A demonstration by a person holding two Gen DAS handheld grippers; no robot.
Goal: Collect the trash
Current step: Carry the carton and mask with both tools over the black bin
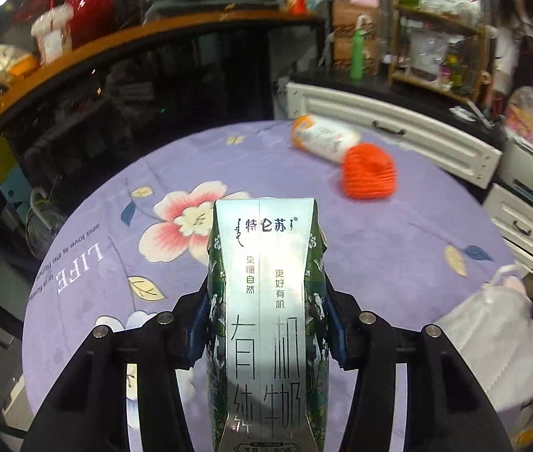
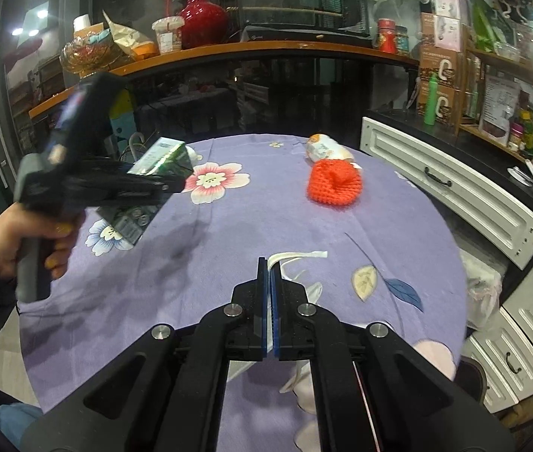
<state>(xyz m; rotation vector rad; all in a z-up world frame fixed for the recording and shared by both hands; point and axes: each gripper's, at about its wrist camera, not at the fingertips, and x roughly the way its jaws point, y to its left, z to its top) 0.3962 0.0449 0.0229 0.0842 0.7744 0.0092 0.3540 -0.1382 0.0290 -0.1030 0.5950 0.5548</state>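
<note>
Milk carton (image 1: 262, 301) sits clamped in left gripper (image 1: 264, 324), long axis along its fingers, lifted off table (image 1: 398, 233). White bag (image 1: 492, 342) lies at four o'clock. Right gripper (image 2: 269, 312) closed, pinching bag handle (image 2: 296, 256).

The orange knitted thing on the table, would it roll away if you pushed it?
Probably not. The orange knitted thing looks soft and slumped, dented in the middle, so it would likely squash or slide. The purple tablecloth may also drag on its yarn.
</note>
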